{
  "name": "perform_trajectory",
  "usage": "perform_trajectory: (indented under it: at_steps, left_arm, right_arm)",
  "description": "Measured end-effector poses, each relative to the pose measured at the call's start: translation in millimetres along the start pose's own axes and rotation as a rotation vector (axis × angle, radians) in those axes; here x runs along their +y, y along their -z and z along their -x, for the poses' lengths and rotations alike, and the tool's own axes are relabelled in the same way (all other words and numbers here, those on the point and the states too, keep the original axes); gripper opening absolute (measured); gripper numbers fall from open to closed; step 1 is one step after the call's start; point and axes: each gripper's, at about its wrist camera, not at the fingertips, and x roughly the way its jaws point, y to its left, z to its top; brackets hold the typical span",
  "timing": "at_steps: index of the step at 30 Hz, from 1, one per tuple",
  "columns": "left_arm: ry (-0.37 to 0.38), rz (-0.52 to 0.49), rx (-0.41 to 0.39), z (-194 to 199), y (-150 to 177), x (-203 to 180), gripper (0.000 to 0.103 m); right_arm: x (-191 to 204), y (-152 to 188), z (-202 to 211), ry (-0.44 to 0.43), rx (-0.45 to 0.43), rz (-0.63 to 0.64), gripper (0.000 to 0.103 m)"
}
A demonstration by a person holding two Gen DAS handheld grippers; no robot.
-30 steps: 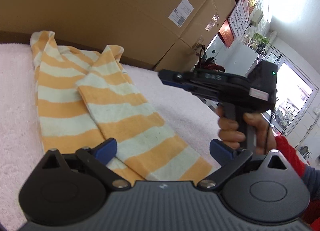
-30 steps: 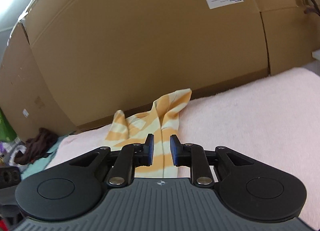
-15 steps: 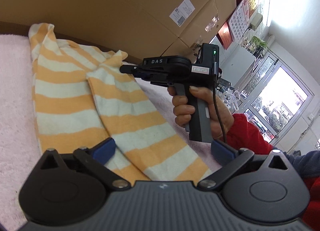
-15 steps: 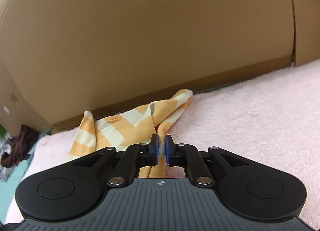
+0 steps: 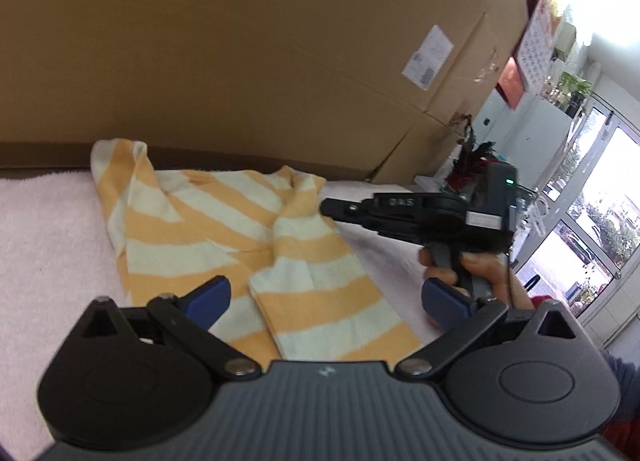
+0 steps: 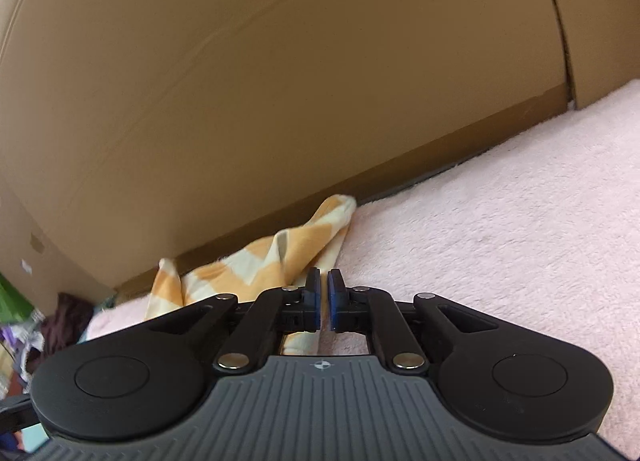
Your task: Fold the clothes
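Plainly the weak spot is grip, taken from left to right. The left gripper [image 5: 328,297] has its jaws spread wide and holds nothing; the cloth [image 5: 192,237] lies below and between them, its near hem under the gap. If these jaws close from this height they would likely miss, or catch only the top layer of the doubled hem, so the fold would come out skewed. Farther right, the right gripper [image 6: 324,289] has just been closing its jaws, which now stand almost pressed together, seemingly pinching the thin far edge of the cloth just left of its tip, though the sliver between the pads is too narrow to be sure. So small a bite could slip out on a pull, or drag the whole cloth across the mat [image 6: 480,241] and bunch it against the box [image 5: 240,61] beyond the jaws. As for materials, the cloth is a soft, thin knit in orange and cream stripes, limp, creased and lying in two overlapping flaps with a peaked corner at the far left. The mat is pink, fleecy and likely grippy. The box is plain brown cardboard, flat and stiff. The pads are blue and smooth, on black arms.
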Motion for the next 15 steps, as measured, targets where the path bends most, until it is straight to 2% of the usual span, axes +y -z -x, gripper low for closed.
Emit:
perform_trajectory:
  at_steps: [1, 3, 6, 8, 10, 11, 12, 15]
  left_arm:
    - [0.005, 0.011, 0.011, -8.5, -0.4, 5.2, 0.098]
    - [0.017, 0.033, 0.032, -25.1, -1.0, 15.3, 0.084]
    - [0.042, 0.014, -0.018, -29.8, 7.4, 18.3, 0.076]
    - [0.053, 0.001, -0.035, -28.8, 10.3, 18.2, 0.069]
    - [0.073, -0.001, -0.057, -25.3, 11.1, 19.2, 0.055]
    - [0.086, -0.001, -0.065, -23.9, 11.8, 19.7, 0.043]
    - [0.088, -0.009, -0.063, -23.6, 12.5, 19.3, 0.038]
    - [0.086, -0.046, -0.069, -22.1, 13.7, 13.9, 0.035]
  right_arm:
    - [-3.3, -0.6, 2.5, -0.008, -0.002, -0.015, 0.004]
    - [-5.2, 0.0, 6.8, 0.003, -0.012, -0.010, 0.001]
    - [-5.7, 0.0, 11.5, -0.010, -0.025, -0.008, 0.003]
    - [-5.2, -1.0, 17.0, -0.037, -0.053, -0.011, 0.009]
    - [-2.9, -2.0, 22.2, -0.063, -0.081, -0.006, 0.012]
    - [-1.6, -2.7, 22.6, -0.077, -0.078, -0.009, 0.016]
    - [-0.2, -3.3, 22.9, -0.091, -0.075, -0.012, 0.023]
    - [6.7, -6.1, 16.4, -0.090, -0.035, -0.022, 0.026]
